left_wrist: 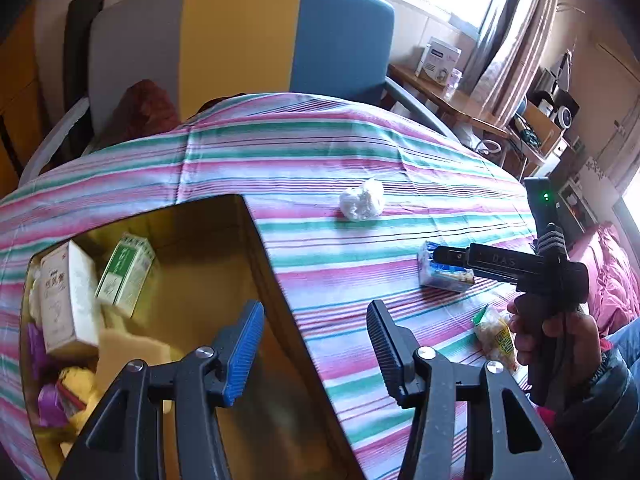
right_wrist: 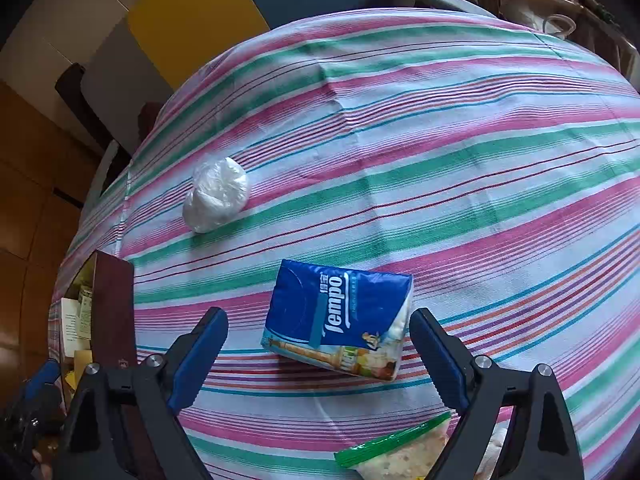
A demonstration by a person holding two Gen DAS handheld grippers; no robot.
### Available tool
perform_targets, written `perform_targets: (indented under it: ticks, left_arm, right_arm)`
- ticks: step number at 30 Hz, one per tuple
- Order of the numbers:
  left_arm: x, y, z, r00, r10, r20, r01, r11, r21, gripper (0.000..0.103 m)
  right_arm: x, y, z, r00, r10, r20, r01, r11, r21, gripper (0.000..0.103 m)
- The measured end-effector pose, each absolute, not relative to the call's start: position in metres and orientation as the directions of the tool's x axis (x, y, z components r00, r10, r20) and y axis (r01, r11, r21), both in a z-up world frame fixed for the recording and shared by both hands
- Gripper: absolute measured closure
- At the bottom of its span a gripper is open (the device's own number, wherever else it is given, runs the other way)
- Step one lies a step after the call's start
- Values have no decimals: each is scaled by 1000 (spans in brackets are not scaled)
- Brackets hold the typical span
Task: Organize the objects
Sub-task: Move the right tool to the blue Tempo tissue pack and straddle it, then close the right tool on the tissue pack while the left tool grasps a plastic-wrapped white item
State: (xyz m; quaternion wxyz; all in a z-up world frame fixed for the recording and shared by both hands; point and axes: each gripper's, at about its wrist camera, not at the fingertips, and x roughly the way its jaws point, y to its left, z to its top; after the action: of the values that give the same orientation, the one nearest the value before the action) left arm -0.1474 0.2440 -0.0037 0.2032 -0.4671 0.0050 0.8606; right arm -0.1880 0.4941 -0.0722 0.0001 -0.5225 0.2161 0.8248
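Tissue pack (right_wrist: 339, 318), blue with a printed picture at one end, lies flat on the striped tablecloth (right_wrist: 460, 152). In the right wrist view its long axis runs from about 11 o'clock to 5 o'clock, the plain blue end toward 11 o'clock and the picture end toward 5 o'clock. The pack sits between the fingers of the right gripper (right_wrist: 320, 360), slightly ahead of their tips; its right edge is just beside the right finger (right_wrist: 438, 360), and a clear gap separates it from the left finger (right_wrist: 200, 360). The jaws stand wide apart and grip nothing.

At 10 o'clock from the pack, well apart, lies a crumpled white plastic ball (right_wrist: 216, 196). At 5 o'clock, under the right finger, is a snack bag (right_wrist: 400, 456) with a green strip.

The left gripper (left_wrist: 316, 352) hangs about half open and empty, its left finger above the open cardboard box (left_wrist: 256, 240), its right finger above the cloth. The box holds a white carton (left_wrist: 68, 300), a green-and-white carton (left_wrist: 126, 276) and smaller items that cannot be told apart.
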Motion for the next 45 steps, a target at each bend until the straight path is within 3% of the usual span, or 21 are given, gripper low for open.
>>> perform_targets:
  ticks: [9, 22, 26, 33, 35, 39, 45]
  left_arm:
    - [-182, 272, -9, -443, 356, -823, -356, -912, -203, 49]
    - [-251, 336, -45, -376, 327, -867, -320, -924, -210, 49]
    - [-271, 352, -55, -385, 320, -866, -302, -930, -209, 33]
    - [-297, 375, -81, -393, 270, -879, -283, -945, -164, 31]
    - [-305, 377, -90, -382, 248, -890, -265, -952, -151, 33]
    - [-309, 373, -97, -383, 222, -897, -258, -958, -127, 59]
    - [-285, 357, -93, -389, 259, -884, -292, -945, -148, 64]
  right_arm:
    - [-181, 530, -75, -450, -42, -892, -439, -860, 261, 10]
    - [-181, 530, -63, -482, -3, -876, -435, -867, 242, 10]
    - [-181, 534, -65, -479, -20, -877, -440, -859, 260, 10]
    - [-186, 534, -66, -493, -51, -869, -424, -858, 290, 10]
    - [-188, 534, -65, -501, -49, -864, -424, -856, 295, 10]
    - [-188, 539, -65, -508, -59, -860, -433, -845, 314, 10]
    - [-191, 538, -63, -524, -68, -849, -408, -855, 320, 10]
